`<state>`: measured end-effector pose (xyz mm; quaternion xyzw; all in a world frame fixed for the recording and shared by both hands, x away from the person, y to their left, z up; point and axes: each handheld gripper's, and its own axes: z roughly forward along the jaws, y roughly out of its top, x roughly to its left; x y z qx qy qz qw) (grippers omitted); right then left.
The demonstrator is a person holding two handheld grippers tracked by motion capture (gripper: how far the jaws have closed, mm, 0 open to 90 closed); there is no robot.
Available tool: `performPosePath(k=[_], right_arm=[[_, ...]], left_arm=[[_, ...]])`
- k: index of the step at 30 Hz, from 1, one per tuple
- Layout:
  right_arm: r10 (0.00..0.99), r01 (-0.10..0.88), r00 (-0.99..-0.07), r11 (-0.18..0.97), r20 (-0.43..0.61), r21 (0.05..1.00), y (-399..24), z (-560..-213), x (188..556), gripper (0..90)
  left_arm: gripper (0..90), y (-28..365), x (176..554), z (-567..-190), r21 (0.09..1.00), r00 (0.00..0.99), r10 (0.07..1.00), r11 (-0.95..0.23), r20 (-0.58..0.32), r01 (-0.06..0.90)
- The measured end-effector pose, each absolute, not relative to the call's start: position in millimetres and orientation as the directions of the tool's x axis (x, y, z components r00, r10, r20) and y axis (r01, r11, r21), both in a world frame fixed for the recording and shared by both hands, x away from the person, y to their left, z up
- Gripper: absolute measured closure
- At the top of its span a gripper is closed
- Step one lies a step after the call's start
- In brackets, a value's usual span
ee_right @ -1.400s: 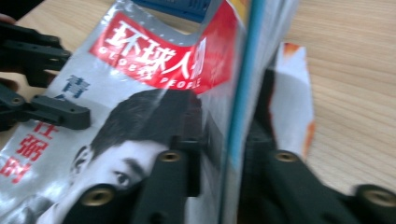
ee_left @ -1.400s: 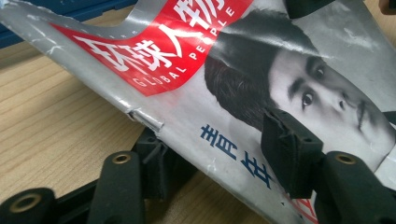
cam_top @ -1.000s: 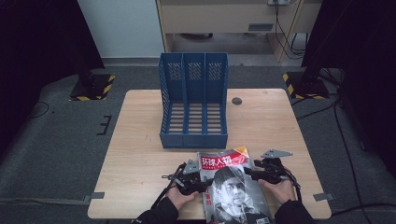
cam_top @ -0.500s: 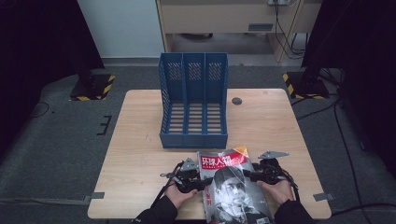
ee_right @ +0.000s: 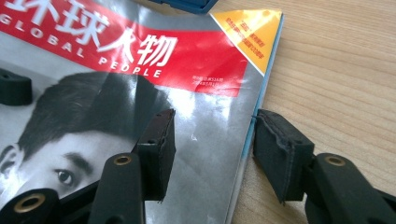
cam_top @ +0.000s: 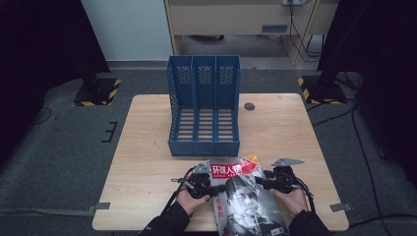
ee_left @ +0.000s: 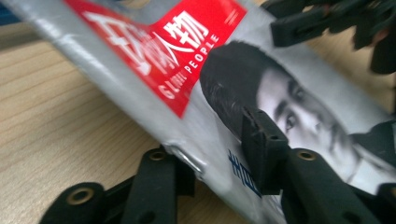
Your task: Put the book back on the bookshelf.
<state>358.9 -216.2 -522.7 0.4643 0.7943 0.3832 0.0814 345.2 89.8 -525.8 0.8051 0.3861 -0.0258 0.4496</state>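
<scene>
**Clearly a thin, glossy magazine, taken at both long edges**

Clearly the magazine is a light and floppy thing. Its cover is shiny, so I judge it slippery for the black pads, and it will sag in the middle if it is held at one side only. The stapled spine is the stiffest part; the open page edge is softer and can fan out or crease. A hold on both long edges, near the middle of their length, seems the safest.

It lies at the near edge of the table, just in front of the blue file rack, with its red title band towards the rack. In the left gripper view its spine side looks raised off the wood.

The left gripper is at the spine side. One jaw is under the spine and the other is on the cover, so it seems to be grasping the magazine.

The right gripper is at the page edge. One jaw lies over the cover, the other stands just outside the edge on the wood, with a wide gap between them; it is released.

Both hands come from the near side, low and almost level, with the jaws pointing inward to each other across the cover.
</scene>
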Motion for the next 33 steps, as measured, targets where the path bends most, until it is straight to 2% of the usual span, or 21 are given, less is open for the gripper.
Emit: performPosePath(k=[5,12,22,26,29,33], right_arm=[[0.793,0.669,-0.559,0.259,0.242,0.697,-215.6,-521.3,359.7,50.0],[0.786,0.657,-0.567,0.250,0.248,0.711,-215.2,-520.1,360.8,50.1],[0.783,0.655,-0.569,0.246,0.252,0.714,-214.9,-519.5,360.6,50.1],[0.783,0.654,-0.571,0.252,0.248,0.713,-214.8,-519.9,360.7,50.1],[0.779,0.647,-0.580,0.263,0.238,0.716,-214.6,-520.5,361.2,50.0],[0.791,0.670,-0.561,0.260,0.244,0.695,-214.4,-521.6,361.5,47.2]], left_arm=[[69.0,89.6,344.3,-519.6,0.719,0.710,0.601,-0.301,-0.367,0.626],[71.8,89.6,346.4,-509.7,0.735,0.717,0.584,-0.279,-0.380,0.617],[67.0,83.5,353.3,-506.6,0.707,0.709,0.563,-0.283,-0.425,0.648],[66.0,78.1,355.6,-507.3,0.695,0.712,0.583,-0.319,-0.392,0.644],[70.2,76.3,355.5,-509.8,0.679,0.704,0.610,-0.344,-0.363,0.649],[73.7,78.8,355.6,-506.9,0.686,0.696,0.596,-0.309,-0.400,0.659]])
